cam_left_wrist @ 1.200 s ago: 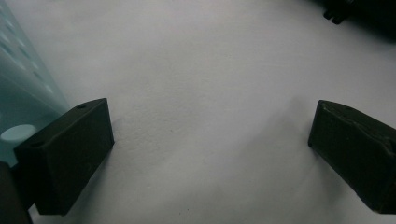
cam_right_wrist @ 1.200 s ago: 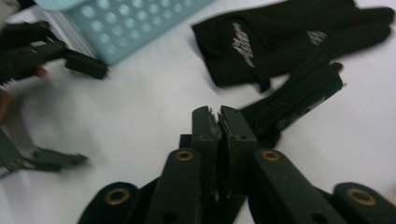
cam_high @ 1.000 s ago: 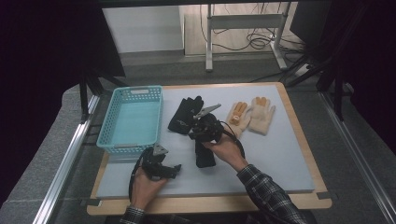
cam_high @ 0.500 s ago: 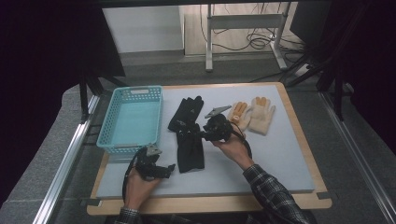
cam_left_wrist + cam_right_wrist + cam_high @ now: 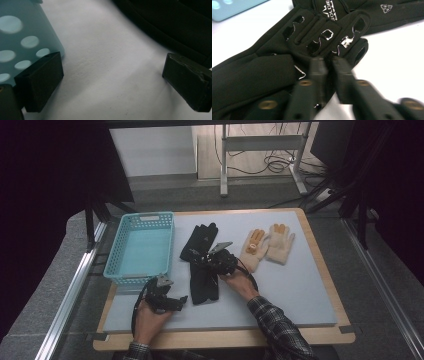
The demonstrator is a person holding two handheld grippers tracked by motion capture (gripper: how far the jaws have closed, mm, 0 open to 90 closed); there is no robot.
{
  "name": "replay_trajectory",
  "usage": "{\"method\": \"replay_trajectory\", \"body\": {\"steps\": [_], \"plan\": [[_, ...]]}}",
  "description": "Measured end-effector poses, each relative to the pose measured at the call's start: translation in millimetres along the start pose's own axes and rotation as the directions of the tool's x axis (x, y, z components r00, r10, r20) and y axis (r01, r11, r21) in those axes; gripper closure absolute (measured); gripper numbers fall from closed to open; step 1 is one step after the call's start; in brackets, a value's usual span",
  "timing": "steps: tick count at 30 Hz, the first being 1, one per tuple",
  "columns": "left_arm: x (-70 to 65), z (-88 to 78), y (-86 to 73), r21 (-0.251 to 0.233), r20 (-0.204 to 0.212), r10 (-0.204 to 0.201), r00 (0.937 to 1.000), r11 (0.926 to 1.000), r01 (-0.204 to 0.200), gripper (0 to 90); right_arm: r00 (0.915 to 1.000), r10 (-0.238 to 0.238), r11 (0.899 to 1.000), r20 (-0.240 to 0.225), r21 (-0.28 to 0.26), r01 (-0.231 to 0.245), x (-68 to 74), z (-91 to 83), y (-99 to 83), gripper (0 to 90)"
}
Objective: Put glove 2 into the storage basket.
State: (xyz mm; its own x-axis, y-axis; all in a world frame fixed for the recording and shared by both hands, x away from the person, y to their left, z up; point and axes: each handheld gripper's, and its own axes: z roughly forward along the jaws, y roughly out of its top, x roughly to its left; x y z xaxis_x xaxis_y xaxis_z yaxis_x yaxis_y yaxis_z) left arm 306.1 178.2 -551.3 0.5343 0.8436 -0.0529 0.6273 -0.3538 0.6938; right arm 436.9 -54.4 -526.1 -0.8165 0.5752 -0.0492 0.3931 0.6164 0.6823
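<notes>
Two black gloves lie on the grey mat: one (image 5: pixel 201 239) farther back, the other (image 5: pixel 204 284) stretched toward me with its fingers overlapping the first. My right gripper (image 5: pixel 208 262) is low over that overlap. In the right gripper view its jaws have just been closing, and the right gripper (image 5: pixel 329 68) is now shut on a fold of the near black glove (image 5: pixel 262 72) beside its silver-patterned fingers. My left gripper (image 5: pixel 175 301) rests on the mat at the front left. Seen from its own camera, the left gripper (image 5: pixel 112 72) is open over bare mat.
A light blue basket (image 5: pixel 141 247) stands at the left; its corner (image 5: pixel 22 37) is close to the left jaw. A pair of tan gloves (image 5: pixel 267 245) lies to the right of the black ones. The grey mat (image 5: pixel 300 285) covers a wooden table.
The near black glove went from hanging under the right gripper to lying flat on the mat. The right gripper drew back, then came down left onto the glove again and shut.
</notes>
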Motion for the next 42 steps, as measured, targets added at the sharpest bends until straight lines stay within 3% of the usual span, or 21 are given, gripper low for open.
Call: {"method": "replay_trajectory", "body": {"steps": [5, 9, 15, 18, 21, 23, 26, 32, 34, 38, 42], "plan": [[0.1, 0.0, 0.0, 0.000, 0.001, -0.001, 1.0000, 1.0000, 0.001, 3.7, 0.9988, -0.049, 0.999, 0.002, 0.017, 0.049, 6.6, -10.5, 3.9, 86.8], [0.0, 0.0, 0.0, 0.000, 0.000, -0.001, 1.0000, 1.0000, 0.001, 3.7, 0.9992, -0.032, 0.999, -0.024, -0.024, 0.031, 7.5, -36.1, 5.0, 86.9], [-0.2, 0.2, -0.1, -0.002, 0.001, -0.004, 1.0000, 1.0000, 0.004, 3.7, 0.9986, -0.051, 0.999, -0.014, -0.020, 0.051, 8.1, -71.9, -7.7, 87.0], [-0.2, 0.2, 0.0, -0.002, 0.001, -0.003, 1.0000, 1.0000, 0.003, 3.7, 0.9993, -0.031, 1.000, -0.019, -0.001, 0.031, 1.7, -85.2, -22.6, 88.8], [-0.2, 0.2, 0.0, -0.002, 0.001, -0.004, 1.0000, 1.0000, 0.004, 3.7, 0.9999, 0.000, 1.000, -0.016, 0.020, 0.000, -7.7, -86.0, -37.1, 87.1], [-0.2, 0.2, -0.1, -0.003, 0.001, -0.004, 1.0000, 1.0000, 0.004, 3.6, 0.9987, 0.052, 0.999, 0.004, -0.008, -0.052, -15.6, -87.0, -46.4, 83.7], [-0.2, 0.2, 0.0, -0.003, 0.001, -0.004, 1.0000, 1.0000, 0.004, 3.7, 0.9947, 0.097, 0.994, -0.034, -0.052, -0.098, -18.1, -92.4, -51.4, 75.9], [0.0, 0.2, 0.0, -0.003, 0.000, -0.001, 1.0000, 1.0000, 0.001, 3.6, 0.9900, 0.058, 0.997, -0.129, -0.037, -0.063, 11.4, -90.7, -53.4, 75.7], [-0.3, 0.5, -0.1, -0.007, 0.000, -0.006, 1.0000, 1.0000, 0.006, 3.7, 0.9824, 0.039, 0.999, -0.182, -0.025, -0.044, 27.5, -85.6, -52.8, 74.2], [-0.4, 0.5, -0.2, -0.008, 0.001, -0.009, 1.0000, 0.9999, 0.009, 3.6, 0.9710, -0.008, 1.000, -0.239, 0.007, 0.010, 52.7, -80.1, -55.2, 53.5], [-0.1, 0.3, -0.1, -0.004, 0.001, -0.005, 1.0000, 1.0000, 0.005, 3.6, 0.9716, -0.059, 0.997, -0.229, 0.027, 0.067, 68.6, -79.7, -64.2, 44.5]]}}
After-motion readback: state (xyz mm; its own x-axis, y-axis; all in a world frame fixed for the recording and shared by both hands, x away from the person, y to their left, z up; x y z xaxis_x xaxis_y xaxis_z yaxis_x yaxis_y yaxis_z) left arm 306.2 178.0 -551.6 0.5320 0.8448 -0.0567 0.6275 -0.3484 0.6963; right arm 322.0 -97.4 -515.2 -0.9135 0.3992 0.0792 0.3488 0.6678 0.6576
